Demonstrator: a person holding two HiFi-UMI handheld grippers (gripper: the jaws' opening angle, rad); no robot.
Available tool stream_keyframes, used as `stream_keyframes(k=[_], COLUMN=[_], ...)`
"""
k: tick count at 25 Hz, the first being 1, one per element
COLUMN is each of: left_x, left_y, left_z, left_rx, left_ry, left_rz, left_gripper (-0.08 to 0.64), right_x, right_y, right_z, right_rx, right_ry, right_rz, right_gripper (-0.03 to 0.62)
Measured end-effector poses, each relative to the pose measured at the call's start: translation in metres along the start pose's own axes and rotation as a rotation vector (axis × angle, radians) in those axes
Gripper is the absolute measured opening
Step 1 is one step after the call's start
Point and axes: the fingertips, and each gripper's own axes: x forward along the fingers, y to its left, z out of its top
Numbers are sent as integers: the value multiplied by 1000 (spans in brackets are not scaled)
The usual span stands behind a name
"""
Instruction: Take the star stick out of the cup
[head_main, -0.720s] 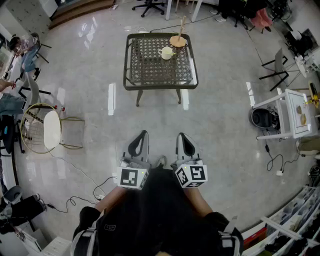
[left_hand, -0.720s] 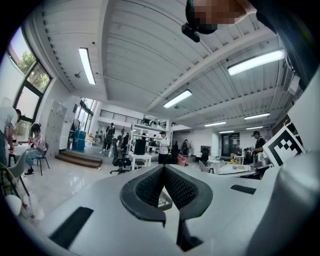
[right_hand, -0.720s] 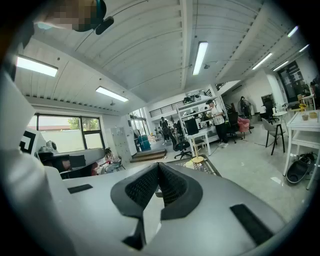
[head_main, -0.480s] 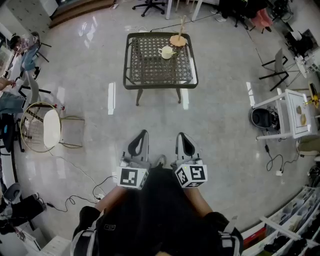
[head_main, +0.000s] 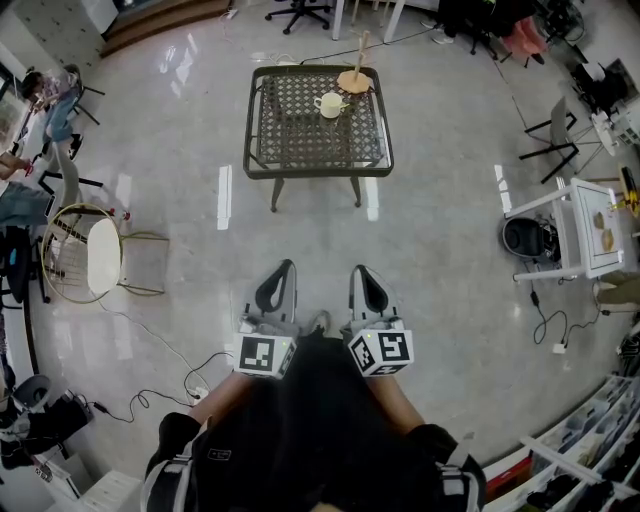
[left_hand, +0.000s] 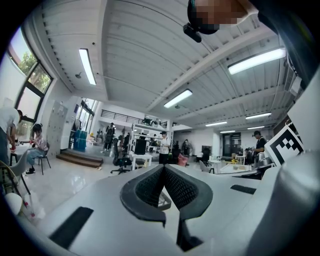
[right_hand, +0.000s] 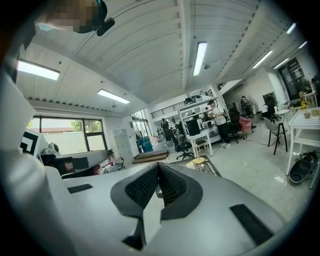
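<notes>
My left claw (head_main: 287, 268) and right claw (head_main: 359, 270) are closed, empty.
The cup (head_main: 330, 105) stands on the bench (head_main: 300, 145), well apart from them.

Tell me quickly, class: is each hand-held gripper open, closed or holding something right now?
Left hand-held gripper: closed, tips together, holding nothing.
Right hand-held gripper: closed, tips together, holding nothing.
</notes>
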Motion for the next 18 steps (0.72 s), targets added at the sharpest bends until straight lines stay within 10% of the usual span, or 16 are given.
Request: stream_keyframes(k=[18], left_x=[55], left_y=[-17], left_z=[-16], left_rx=[4], left_ry=[45], left_rz=[46], left_gripper=[17], right_x=[27], right_y=[-52], right_z=[2], right_rx=[-7], right_ry=[34], right_rz=[42], right_gripper=[9])
